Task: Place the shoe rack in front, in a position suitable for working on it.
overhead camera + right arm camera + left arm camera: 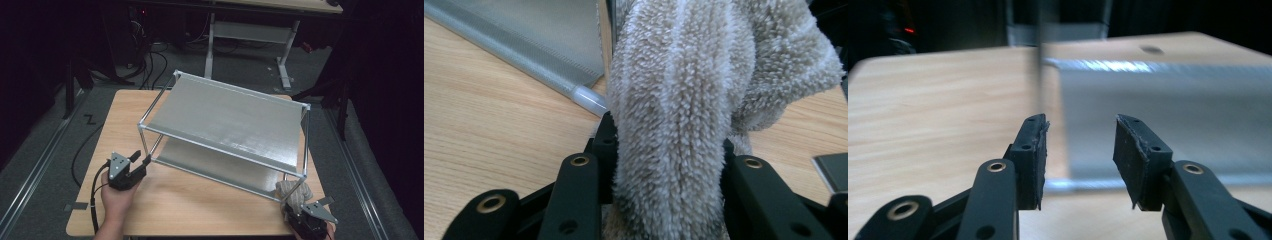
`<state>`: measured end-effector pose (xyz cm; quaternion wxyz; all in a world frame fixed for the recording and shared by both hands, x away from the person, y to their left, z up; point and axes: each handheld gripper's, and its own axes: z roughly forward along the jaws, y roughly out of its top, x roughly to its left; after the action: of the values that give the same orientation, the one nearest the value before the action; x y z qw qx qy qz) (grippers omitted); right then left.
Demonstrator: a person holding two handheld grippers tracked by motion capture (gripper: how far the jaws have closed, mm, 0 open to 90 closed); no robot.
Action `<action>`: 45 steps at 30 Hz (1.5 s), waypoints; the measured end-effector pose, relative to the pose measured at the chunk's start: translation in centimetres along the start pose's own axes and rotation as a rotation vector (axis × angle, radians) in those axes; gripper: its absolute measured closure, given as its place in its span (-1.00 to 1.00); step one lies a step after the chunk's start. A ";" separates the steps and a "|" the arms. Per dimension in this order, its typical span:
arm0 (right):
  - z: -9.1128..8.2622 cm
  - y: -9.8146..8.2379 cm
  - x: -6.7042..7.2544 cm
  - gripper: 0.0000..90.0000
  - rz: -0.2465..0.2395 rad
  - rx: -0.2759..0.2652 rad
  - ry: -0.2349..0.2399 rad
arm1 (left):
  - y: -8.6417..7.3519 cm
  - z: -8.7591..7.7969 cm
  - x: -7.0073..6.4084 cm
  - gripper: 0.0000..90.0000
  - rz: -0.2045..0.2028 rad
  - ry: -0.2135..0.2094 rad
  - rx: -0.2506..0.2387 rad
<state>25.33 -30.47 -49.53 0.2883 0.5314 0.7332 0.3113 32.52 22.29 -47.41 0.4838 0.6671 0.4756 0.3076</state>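
While the right tool [664,165] is clenched on a fluffy beige cloth [684,100] at the near right corner of the 2-tier metal rack [225,120] on the worktop [190,200], the left tool [1080,150] stands released just beside the rack's near left post [144,142]. With nothing steadying it, the rack could probably slide or tip if the cloth drags hard against its frame.

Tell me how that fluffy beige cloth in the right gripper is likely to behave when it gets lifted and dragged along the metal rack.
The cloth probably flops: it already bulges and folds over the right gripper. Its thick pile suggests it is light and grips well. Loose folds might snag on the rack post.
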 end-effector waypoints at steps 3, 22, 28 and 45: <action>0.2 0.1 0.3 0.39 -0.009 0.000 0.010 | -0.2 0.1 -1.8 0.22 0.050 -0.053 0.041; 2.4 2.5 5.2 0.37 -0.145 -0.007 0.159 | -1.6 -1.9 -7.7 0.14 0.166 -0.246 0.115; 3.0 3.3 7.1 0.37 -0.181 -0.005 0.218 | -1.7 -3.0 -8.1 0.13 0.175 -0.254 0.107; 4.5 5.1 12.4 0.37 -0.317 -0.018 0.375 | -2.4 -5.8 -8.7 0.11 0.191 -0.228 0.104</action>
<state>28.45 -16.64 -49.71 0.1970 0.3402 0.8453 0.3620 23.56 16.42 -47.27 0.4681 0.7641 0.3670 0.2495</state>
